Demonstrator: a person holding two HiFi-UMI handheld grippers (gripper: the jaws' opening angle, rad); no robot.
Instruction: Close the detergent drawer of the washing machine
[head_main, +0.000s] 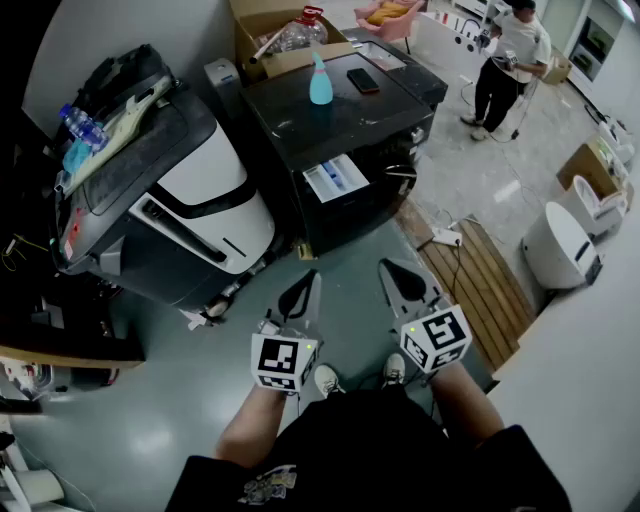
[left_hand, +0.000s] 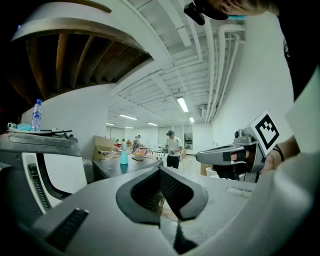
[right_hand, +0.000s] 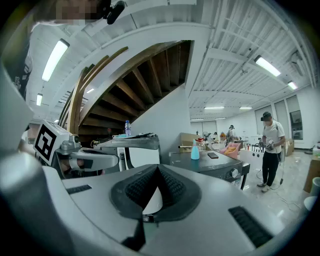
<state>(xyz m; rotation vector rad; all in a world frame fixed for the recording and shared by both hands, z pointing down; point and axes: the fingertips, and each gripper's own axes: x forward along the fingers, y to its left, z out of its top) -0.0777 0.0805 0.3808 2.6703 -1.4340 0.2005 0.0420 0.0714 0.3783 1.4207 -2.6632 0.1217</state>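
Note:
The black washing machine (head_main: 340, 130) stands ahead of me in the head view, and its white and blue detergent drawer (head_main: 337, 178) is pulled out of the front. My left gripper (head_main: 303, 288) and right gripper (head_main: 398, 277) hover side by side over the floor, short of the machine and apart from the drawer. Both are shut with nothing between the jaws. From the left gripper view the closed tips (left_hand: 161, 172) point toward the machine's top (left_hand: 117, 167). In the right gripper view the closed tips (right_hand: 158, 170) face the same machine (right_hand: 215, 167).
A cyan bottle (head_main: 320, 80) and a phone (head_main: 363, 80) lie on the machine's top. A grey and white machine (head_main: 190, 210) stands tilted to the left, a cardboard box (head_main: 280, 40) behind. A wooden pallet (head_main: 480, 290), a round white appliance (head_main: 562, 245) and a standing person (head_main: 510, 60) are to the right.

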